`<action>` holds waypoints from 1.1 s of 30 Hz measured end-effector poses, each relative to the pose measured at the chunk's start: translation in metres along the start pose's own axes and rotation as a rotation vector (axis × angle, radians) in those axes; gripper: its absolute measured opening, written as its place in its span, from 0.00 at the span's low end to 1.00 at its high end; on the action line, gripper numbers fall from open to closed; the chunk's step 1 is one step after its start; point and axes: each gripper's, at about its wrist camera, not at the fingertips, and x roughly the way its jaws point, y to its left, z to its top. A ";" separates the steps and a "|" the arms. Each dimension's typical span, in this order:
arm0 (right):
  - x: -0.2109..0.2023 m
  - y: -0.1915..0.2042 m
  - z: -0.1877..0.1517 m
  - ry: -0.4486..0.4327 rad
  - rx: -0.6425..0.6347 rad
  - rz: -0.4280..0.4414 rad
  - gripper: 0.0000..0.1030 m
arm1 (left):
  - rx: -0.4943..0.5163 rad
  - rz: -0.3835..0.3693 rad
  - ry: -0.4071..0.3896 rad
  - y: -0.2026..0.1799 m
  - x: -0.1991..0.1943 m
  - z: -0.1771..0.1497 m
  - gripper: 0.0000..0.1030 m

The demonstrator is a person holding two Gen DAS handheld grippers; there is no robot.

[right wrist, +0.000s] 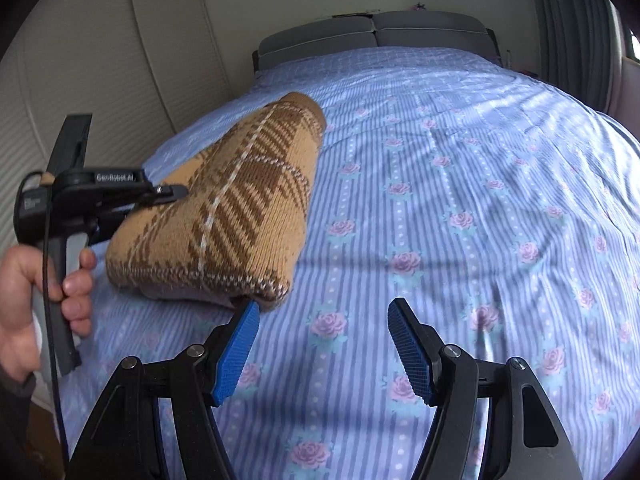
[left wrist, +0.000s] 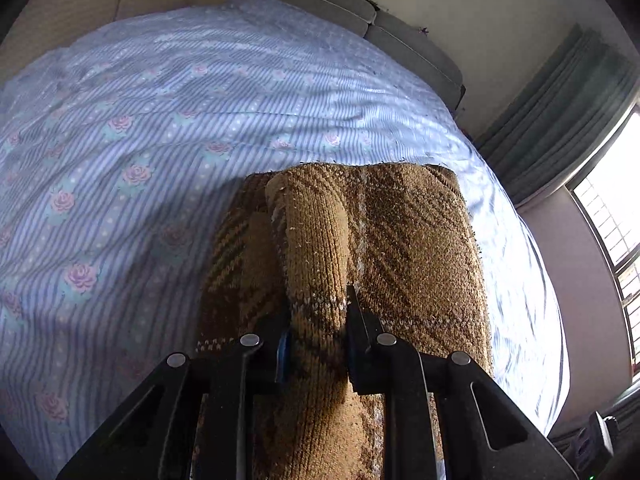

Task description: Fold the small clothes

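A tan and brown plaid knit garment is bunched up and held off the bed. My left gripper is shut on a fold of this knit, which fills the middle of the left wrist view. In the right wrist view the left gripper holds the garment from the left, with a hand on its handle. My right gripper is open and empty, its blue pads just below the garment's near corner, above the bedsheet.
The bed is covered by a blue striped sheet with pink roses. A grey headboard stands at the far end. A cream panelled wall is at the left, and green curtains and a bright window at the right.
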 end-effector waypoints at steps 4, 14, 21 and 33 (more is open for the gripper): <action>0.016 0.015 0.003 0.003 -0.048 -0.031 0.65 | -0.010 -0.007 0.003 0.001 0.000 0.001 0.22; 0.031 0.009 0.003 0.008 0.046 -0.050 0.14 | 0.028 -0.006 0.001 0.000 0.005 -0.002 0.31; 0.031 0.002 0.000 0.053 0.079 -0.009 0.21 | 0.063 0.014 -0.055 -0.005 -0.003 -0.008 0.37; -0.036 -0.014 0.020 -0.064 0.123 0.008 0.82 | 0.012 0.005 -0.063 0.008 -0.049 -0.019 0.64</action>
